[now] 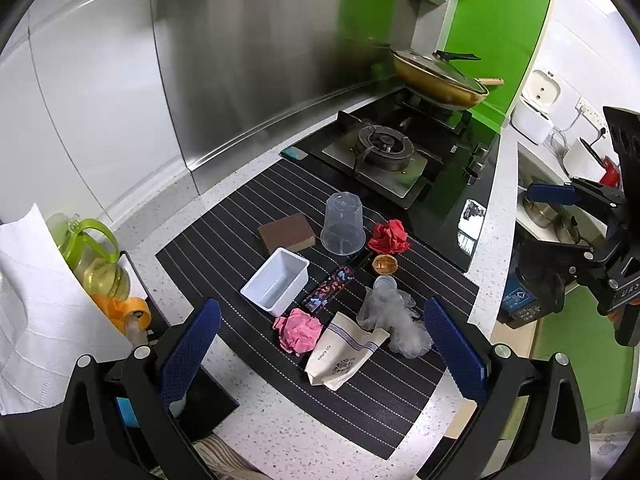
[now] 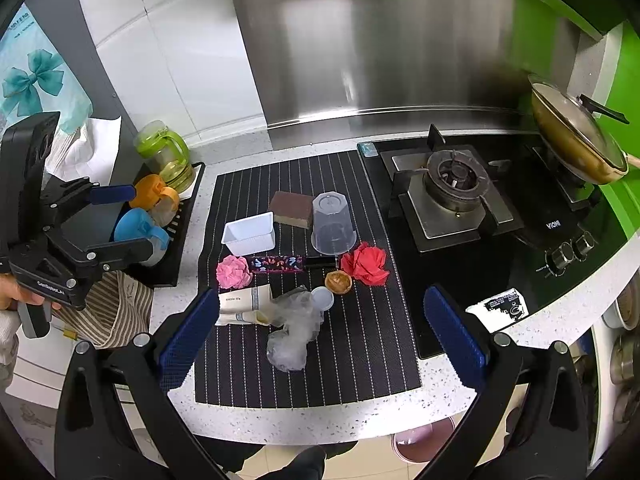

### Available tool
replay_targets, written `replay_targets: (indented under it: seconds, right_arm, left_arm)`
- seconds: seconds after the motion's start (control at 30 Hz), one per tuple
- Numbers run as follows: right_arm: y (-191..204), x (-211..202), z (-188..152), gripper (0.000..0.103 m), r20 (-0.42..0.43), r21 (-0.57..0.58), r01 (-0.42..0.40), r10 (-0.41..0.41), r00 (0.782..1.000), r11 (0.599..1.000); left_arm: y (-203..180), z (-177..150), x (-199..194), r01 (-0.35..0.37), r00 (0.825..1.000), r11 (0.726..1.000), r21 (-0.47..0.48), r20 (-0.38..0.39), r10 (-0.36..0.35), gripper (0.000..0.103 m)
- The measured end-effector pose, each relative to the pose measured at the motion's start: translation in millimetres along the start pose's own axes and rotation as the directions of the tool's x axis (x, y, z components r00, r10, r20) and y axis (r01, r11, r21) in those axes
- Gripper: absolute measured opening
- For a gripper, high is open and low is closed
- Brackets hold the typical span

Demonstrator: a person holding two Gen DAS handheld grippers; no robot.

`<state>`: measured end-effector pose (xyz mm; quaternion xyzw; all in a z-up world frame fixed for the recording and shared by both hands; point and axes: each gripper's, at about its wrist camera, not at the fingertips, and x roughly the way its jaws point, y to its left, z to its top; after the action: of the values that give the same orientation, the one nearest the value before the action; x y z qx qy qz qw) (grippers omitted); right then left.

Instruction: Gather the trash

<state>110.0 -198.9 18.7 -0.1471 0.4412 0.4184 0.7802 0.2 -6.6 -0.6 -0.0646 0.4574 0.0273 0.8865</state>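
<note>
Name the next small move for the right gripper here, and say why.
Probably lower the right gripper, open and empty, onto the crumpled clear plastic: it lies on the striped mat directly between the fingers, nearest of the scraps.

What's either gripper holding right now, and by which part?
Nothing. The left gripper and right gripper are both open and empty, above the black striped mat. The crumpled clear plastic bag lies loose, ungripped.
</note>
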Motion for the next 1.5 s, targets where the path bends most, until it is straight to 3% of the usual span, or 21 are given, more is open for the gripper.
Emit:
replay_targets:
  seconds: [1.5]
  right_arm:
    - [1,6,-1,0.100,-0.017,0.008,-0.007,0.007,1.000,1.000]
  left_arm:
    - [2,5,9,0.001,1.000,1.000,-0.005,-0.012,-0.001,0.097]
